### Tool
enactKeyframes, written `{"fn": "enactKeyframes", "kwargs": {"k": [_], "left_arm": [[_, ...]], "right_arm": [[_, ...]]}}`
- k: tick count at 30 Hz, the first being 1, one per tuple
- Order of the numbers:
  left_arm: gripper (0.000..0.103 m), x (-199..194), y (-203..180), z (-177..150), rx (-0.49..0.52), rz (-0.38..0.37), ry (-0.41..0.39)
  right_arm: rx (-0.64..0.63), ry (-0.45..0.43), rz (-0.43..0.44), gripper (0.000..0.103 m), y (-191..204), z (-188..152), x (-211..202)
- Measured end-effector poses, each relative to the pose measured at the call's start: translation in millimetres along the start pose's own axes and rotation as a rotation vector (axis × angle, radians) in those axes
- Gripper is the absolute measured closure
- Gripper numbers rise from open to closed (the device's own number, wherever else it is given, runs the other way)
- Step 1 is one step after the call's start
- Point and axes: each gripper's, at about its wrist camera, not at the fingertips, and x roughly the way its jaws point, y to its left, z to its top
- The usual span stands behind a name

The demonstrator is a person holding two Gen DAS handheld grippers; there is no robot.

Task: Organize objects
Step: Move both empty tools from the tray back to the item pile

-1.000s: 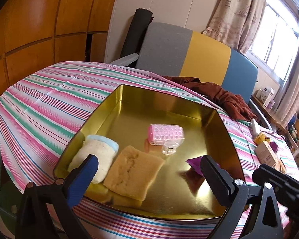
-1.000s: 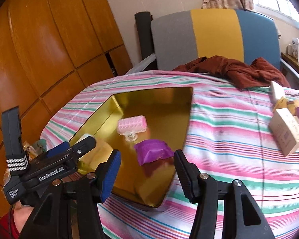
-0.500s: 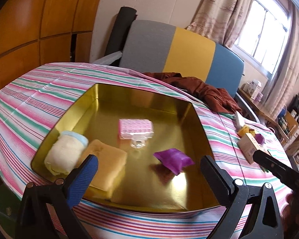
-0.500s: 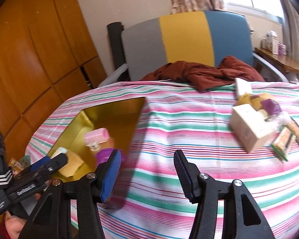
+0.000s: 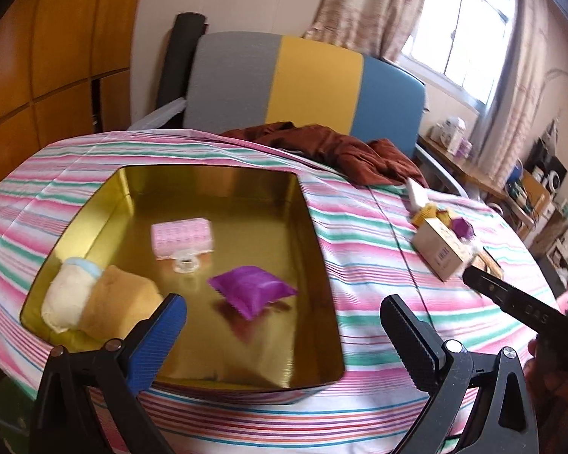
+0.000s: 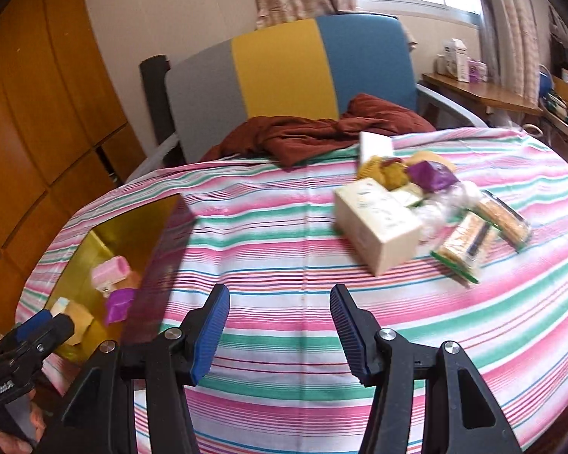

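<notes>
From the left wrist, the left tool (image 5: 284, 314) hangs over the near edge of the gold tin (image 5: 314, 265), its fingers spread wide with nothing between them. Inside the tin lie a purple pouch (image 5: 252, 289), a pink hair roller (image 5: 181, 235), a tan sponge (image 5: 119, 302) and a cream bundle (image 5: 69, 295) touching it. The tin sits on the striped desk (image 5: 367, 242).

From the right wrist, the right tool (image 6: 280, 325) is spread and empty above bare striped cloth. Ahead to the right lies a heap: a cream box (image 6: 378, 223), a purple packet (image 6: 431, 176), two cracker packs (image 6: 469, 242). A brown cloth (image 6: 314, 132) drapes the far edge.
</notes>
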Motion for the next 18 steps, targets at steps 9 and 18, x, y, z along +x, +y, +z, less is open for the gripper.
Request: {"fn": "enactKeyframes", "kwargs": {"k": [9,18], "left_arm": [[0.000,11.9,-50.3,-3.8,0.087,-0.050,0.051],[0.000,34.4,-98.7,-14.4,0.172,-0.098,0.129]], "right_arm": [[0.065,0.027,-0.065,0.047,-47.8,-7.3,9.2],[0.173,0.047,-0.167,0.047,-107.7,-19.8,12.2]]}}
